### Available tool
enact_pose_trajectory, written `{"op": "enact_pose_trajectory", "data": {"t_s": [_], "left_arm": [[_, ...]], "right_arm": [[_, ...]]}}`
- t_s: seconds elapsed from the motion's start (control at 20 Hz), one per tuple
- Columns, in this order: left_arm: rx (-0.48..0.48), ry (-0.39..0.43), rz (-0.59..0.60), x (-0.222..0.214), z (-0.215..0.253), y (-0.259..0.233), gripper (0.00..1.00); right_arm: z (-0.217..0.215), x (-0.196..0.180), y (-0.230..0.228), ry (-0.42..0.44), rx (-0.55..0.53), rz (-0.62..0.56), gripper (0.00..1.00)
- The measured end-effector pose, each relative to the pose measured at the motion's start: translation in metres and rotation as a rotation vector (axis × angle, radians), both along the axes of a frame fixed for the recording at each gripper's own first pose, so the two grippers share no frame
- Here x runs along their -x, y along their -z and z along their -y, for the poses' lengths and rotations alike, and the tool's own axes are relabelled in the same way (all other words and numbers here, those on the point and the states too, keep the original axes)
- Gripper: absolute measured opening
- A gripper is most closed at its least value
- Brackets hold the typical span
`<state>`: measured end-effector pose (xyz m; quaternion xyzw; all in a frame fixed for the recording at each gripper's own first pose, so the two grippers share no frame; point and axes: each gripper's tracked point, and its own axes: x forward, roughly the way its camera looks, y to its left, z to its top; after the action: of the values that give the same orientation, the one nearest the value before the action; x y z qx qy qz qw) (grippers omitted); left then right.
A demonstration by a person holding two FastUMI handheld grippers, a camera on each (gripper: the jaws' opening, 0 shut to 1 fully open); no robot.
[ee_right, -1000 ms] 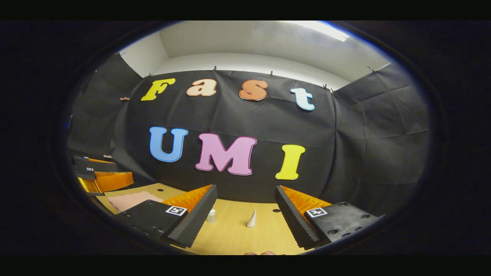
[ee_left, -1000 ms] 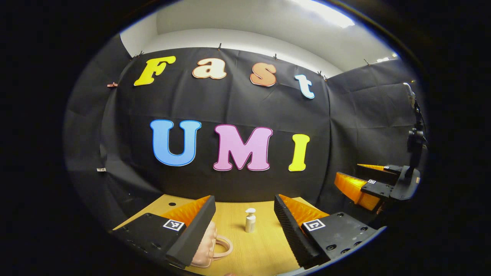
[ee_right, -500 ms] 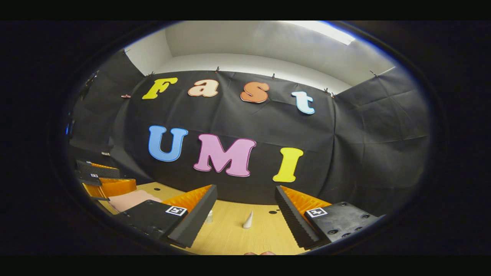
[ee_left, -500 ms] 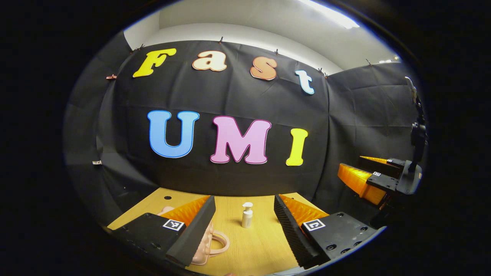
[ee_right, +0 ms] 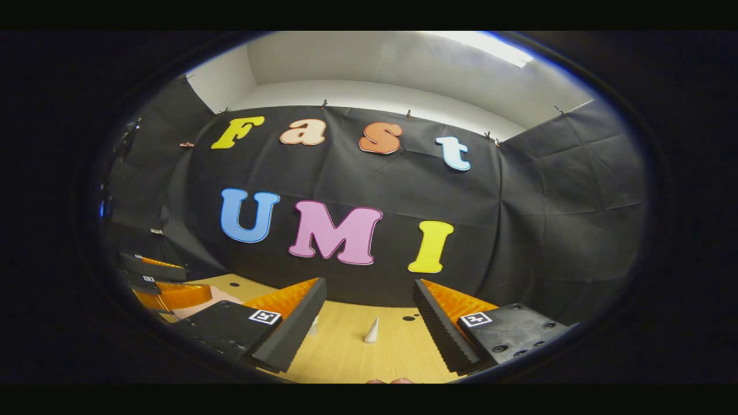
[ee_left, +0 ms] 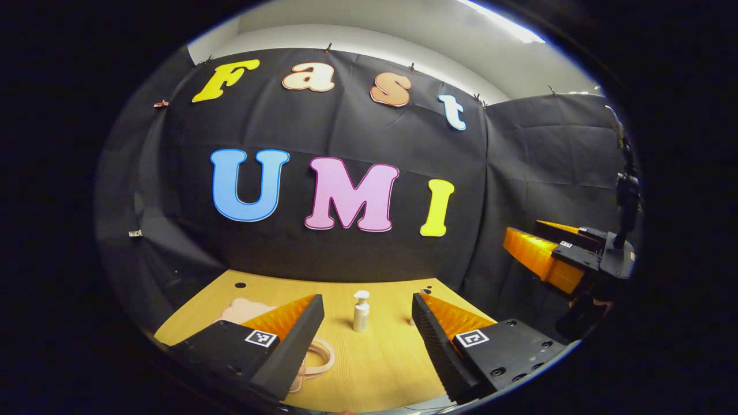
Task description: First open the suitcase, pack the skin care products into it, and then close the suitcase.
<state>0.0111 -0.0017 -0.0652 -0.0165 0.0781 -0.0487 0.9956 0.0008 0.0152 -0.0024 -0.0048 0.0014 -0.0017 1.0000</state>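
- hovering above the table (ee_left: 392,369), the left gripper (ee_left: 367,314) is spread wide, pump bottle (ee_left: 361,311) standing beyond its fingers.
- right gripper (ee_right: 369,305) spread too, white cone (ee_right: 372,331) ahead.
- pink suitcase (ee_left: 245,310) lies closed near the table's left edge.

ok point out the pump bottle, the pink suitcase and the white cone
pump bottle (ee_left: 361,314), left gripper view, on its body
pink suitcase (ee_left: 245,310), left gripper view, on its lid
white cone (ee_right: 372,331), right gripper view, mid-height
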Motion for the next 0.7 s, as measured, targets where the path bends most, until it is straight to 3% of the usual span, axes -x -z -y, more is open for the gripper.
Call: {"op": "enact_pose_trajectory", "data": {"t_s": [0.25, 0.45, 0.7], "left_arm": [[-0.016, -0.034, -0.181, -0.028, -0.015, 0.080, 0.97], [0.053, -0.084, -0.388, -0.057, -0.020, 0.151, 0.97], [-0.046, -0.162, -0.529, -0.094, -0.031, 0.202, 0.97]], "right_arm": [[0.003, -0.022, 0.000, -0.026, -0.030, 0.017, 0.96], [0.016, -0.042, 0.018, -0.055, -0.012, 0.017, 0.96], [0.026, -0.082, 0.056, -0.123, -0.041, -0.030, 0.94]]}}
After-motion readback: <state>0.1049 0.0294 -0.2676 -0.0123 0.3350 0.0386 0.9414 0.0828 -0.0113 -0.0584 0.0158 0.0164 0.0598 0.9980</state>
